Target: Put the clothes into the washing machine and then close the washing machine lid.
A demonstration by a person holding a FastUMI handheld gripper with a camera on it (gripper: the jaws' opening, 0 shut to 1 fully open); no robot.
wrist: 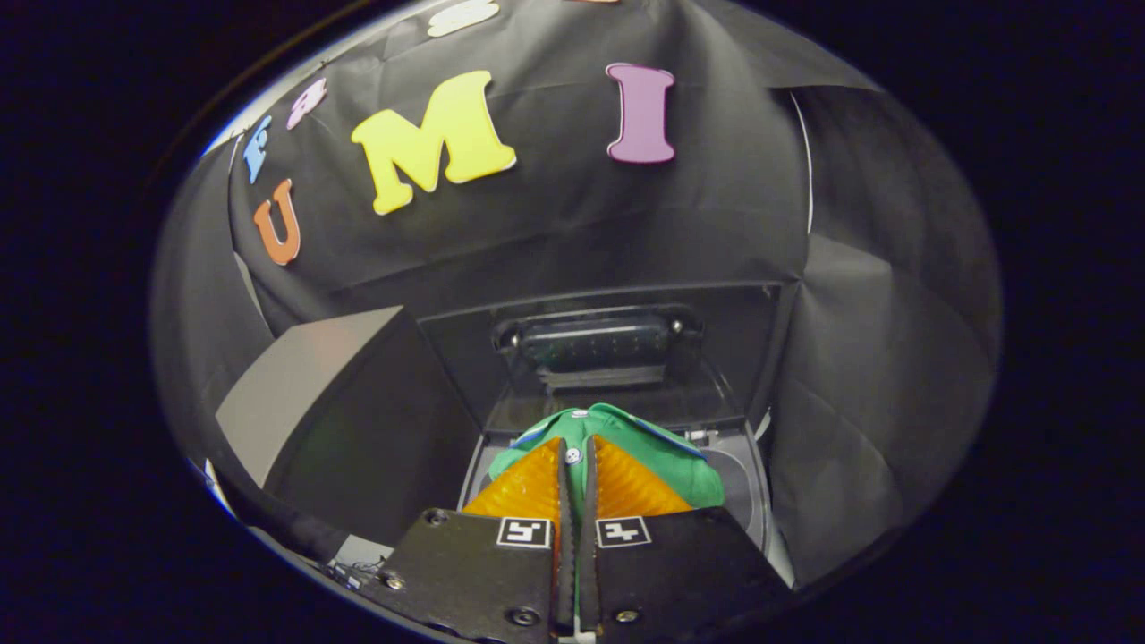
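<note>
The tongs (pixel 577 465) are pressed nearly together, pinching a small green fabric shirt with a blue-edged collar and white buttons (pixel 626 438) between both fingers. The shirt hangs just ahead of the fingertips, above the open top of a dark washing machine (pixel 747 483). Beyond it, the machine's dark lid (pixel 599 344) stands raised. This looks like the loading step: the next move calls for lowering the shirt into the tub, releasing it, then shutting the lid.

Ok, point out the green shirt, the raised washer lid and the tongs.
green shirt (pixel 626 427): gripper view, collar fold just beyond the fingertips.
raised washer lid (pixel 595 344): gripper view, dark handle block on its underside.
tongs (pixel 577 447): gripper view, midway between fingertips, shut on the shirt.
</note>
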